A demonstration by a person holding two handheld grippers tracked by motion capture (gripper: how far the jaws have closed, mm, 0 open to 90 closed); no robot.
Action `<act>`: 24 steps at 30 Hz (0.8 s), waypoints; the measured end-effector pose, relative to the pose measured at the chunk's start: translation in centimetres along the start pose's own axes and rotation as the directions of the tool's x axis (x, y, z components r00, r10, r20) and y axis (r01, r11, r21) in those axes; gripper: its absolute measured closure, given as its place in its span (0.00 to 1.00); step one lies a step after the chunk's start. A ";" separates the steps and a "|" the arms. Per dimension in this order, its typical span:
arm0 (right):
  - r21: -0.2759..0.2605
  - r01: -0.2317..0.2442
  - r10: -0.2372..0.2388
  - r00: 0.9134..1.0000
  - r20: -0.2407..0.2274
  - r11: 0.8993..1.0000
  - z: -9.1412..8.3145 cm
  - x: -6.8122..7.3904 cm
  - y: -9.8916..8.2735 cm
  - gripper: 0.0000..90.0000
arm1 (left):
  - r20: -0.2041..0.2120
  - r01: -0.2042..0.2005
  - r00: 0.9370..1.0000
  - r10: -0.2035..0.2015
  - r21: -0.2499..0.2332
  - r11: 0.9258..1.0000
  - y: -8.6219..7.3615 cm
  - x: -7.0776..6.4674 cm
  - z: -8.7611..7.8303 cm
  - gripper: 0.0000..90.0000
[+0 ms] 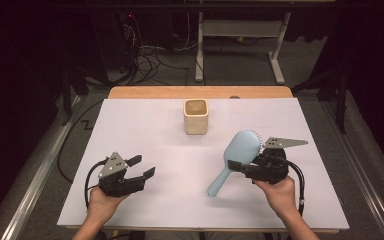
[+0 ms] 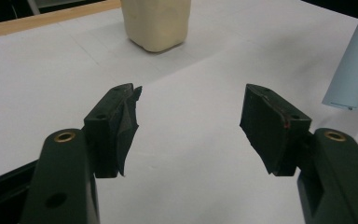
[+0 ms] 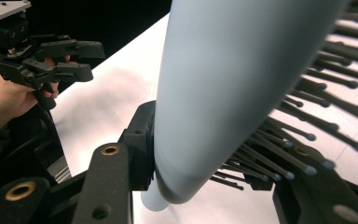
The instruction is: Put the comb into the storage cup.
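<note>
A light blue hairbrush (image 1: pixel 240 148) slants over the white sheet at the right, bristle head toward the far side and handle end (image 1: pixel 214 190) toward the near side. My right gripper (image 1: pixel 240 163) is shut on the brush (image 3: pixel 228 84) at the base of its head, and dark bristles (image 3: pixel 317 116) stick out on the far side of my jaws. My left gripper (image 1: pixel 142 167) is open at the near left with nothing between its jaws (image 2: pixel 191 126). A cream square cup (image 1: pixel 195 116) stands upright at the far middle, and in the left gripper view this cup (image 2: pixel 156 23) is ahead with the brush handle (image 2: pixel 352 65) at the right.
The white sheet (image 1: pixel 145 125) covers a wooden table whose far edge (image 1: pixel 145 92) shows bare. Cables (image 1: pixel 150 60) and a white desk frame (image 1: pixel 240 30) lie on the floor beyond. A metal rail (image 1: pixel 40 170) runs along the left side.
</note>
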State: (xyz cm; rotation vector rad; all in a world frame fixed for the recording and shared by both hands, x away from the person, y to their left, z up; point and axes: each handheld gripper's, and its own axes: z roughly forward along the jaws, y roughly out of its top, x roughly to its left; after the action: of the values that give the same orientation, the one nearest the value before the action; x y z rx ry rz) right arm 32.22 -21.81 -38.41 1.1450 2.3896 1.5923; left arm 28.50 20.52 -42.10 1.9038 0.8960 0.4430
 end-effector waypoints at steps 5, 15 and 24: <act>-0.006 -0.001 0.001 1.000 0.009 1.000 -0.2 -0.2 0.1 0.61 | -0.014 0.011 1.000 -0.011 -0.009 1.000 -0.4 0.4 -0.4 0.40; -0.012 0.002 -0.002 0.999 0.034 1.000 -0.7 -0.5 0.5 0.61 | -0.037 0.052 0.998 -0.052 -0.018 0.998 -1.1 1.4 -1.0 0.39; -0.004 0.012 -0.012 0.997 0.074 1.000 -1.0 -0.9 1.3 0.61 | -0.063 0.082 0.994 -0.084 -0.029 0.996 -2.2 2.2 -1.1 0.39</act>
State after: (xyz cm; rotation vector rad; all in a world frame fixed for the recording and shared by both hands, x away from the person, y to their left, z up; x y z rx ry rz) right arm 33.16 -22.89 -37.25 1.1653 2.3419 1.5227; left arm 28.37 23.45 -43.59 1.8302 1.0030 0.4654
